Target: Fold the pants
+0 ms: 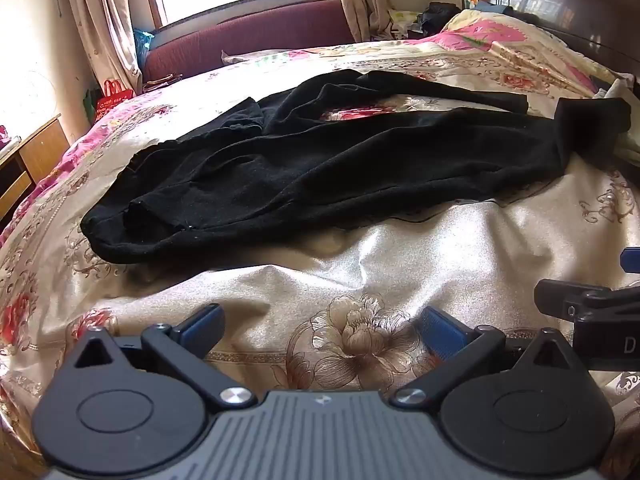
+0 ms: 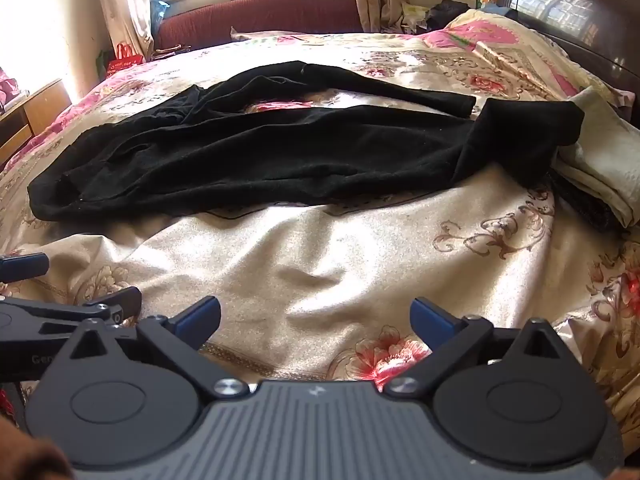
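Lying across the bed (image 1: 400, 248), the pants (image 1: 320, 160) are sprawling unfolded, waistband toward 9 o'clock, legs splaying toward 3 o'clock, the nearer cuff flipping up against a cream cloth (image 2: 600, 152). They are looking soft, light and limp, likely sagging and bunching when lifted, and sliding on the satin cover. Pinching the waistband corner and a cuff seems best. Left gripper (image 1: 320, 326) and right gripper (image 2: 316, 318) are hovering short of the fabric, jaws wide apart and empty.
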Tool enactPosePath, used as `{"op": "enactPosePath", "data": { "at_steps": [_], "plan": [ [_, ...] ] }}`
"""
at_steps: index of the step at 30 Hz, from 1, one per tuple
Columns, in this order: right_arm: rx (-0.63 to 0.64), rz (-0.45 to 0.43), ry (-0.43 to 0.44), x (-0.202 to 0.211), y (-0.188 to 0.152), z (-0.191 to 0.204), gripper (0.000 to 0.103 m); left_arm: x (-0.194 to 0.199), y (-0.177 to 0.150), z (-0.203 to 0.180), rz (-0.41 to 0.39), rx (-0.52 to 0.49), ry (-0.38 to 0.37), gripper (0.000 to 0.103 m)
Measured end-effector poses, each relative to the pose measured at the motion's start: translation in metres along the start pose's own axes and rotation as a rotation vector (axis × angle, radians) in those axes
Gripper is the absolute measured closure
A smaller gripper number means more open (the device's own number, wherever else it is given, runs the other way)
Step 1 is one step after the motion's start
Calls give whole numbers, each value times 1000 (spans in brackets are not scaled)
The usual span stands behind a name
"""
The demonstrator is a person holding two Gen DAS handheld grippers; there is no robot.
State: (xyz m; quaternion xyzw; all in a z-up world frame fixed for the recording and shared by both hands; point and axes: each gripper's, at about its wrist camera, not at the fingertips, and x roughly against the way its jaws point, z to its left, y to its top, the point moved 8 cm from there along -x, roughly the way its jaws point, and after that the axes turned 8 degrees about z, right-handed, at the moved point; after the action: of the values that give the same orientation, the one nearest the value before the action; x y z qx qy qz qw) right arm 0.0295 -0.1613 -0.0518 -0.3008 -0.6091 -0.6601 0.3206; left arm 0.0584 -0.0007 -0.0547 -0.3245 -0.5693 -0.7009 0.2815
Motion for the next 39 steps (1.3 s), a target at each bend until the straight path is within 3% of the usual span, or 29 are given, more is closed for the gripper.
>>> {"op": "enactPosePath", "data": {
  "at_steps": [39],
  "plan": [
    [4, 12, 16, -4, -2, 3, 3, -2, -1, -2, 6, 1, -8, 0]
  ]
}}
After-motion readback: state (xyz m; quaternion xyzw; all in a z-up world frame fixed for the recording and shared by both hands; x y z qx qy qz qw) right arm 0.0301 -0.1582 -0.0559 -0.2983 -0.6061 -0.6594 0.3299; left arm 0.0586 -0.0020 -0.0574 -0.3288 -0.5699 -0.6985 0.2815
